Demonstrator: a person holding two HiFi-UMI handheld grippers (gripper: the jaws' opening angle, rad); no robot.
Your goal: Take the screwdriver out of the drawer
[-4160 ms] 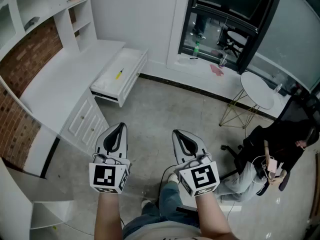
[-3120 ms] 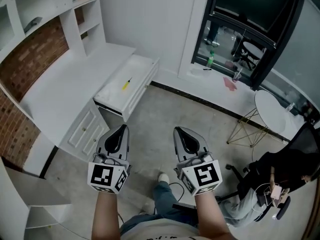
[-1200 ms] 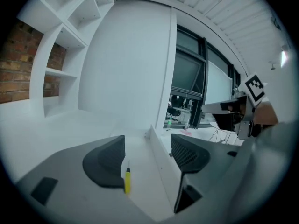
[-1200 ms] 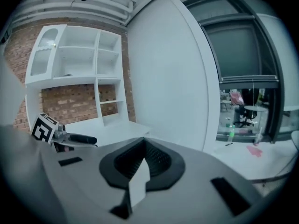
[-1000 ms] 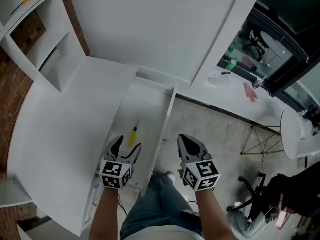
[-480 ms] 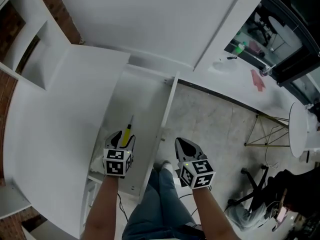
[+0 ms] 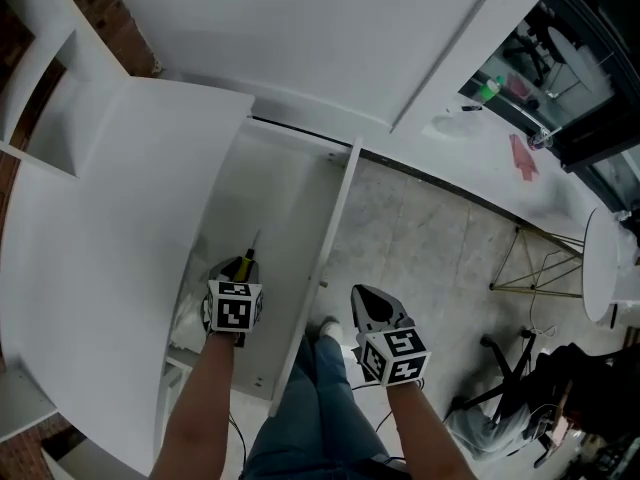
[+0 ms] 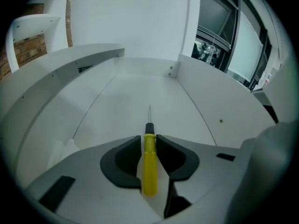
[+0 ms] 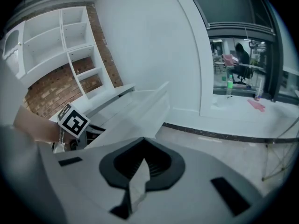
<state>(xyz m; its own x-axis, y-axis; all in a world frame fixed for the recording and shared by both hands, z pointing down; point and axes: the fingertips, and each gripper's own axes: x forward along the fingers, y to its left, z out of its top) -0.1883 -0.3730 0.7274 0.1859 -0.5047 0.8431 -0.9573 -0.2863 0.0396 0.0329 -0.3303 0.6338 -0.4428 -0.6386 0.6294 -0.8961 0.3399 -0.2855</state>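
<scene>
A screwdriver [image 8: 149,167] with a yellow handle and thin metal shaft lies lengthwise in the open white drawer [image 8: 140,87]. My left gripper [image 8: 149,136] is down inside the drawer, and its jaws are closing, with both dark pads against the sides of the handle. In the head view the left gripper [image 7: 243,264] covers most of the screwdriver [image 7: 250,248]; only the shaft and a bit of yellow show in the drawer [image 7: 285,188]. My right gripper [image 7: 368,294] hangs shut and empty over the floor, right of the drawer front. In its own view the right gripper [image 9: 144,140] holds nothing.
The white curved desk top [image 7: 120,198] runs along the drawer's left side. The drawer's front panel [image 7: 332,238] stands between the two grippers. The person's legs [image 7: 315,398] are below. A round white table [image 7: 610,268] and a green bottle [image 7: 488,88] lie to the right.
Both grippers have sunk. The left one went down into the drawer over the screwdriver and its jaws narrowed around the yellow handle. The right one stayed shut beside the drawer.
</scene>
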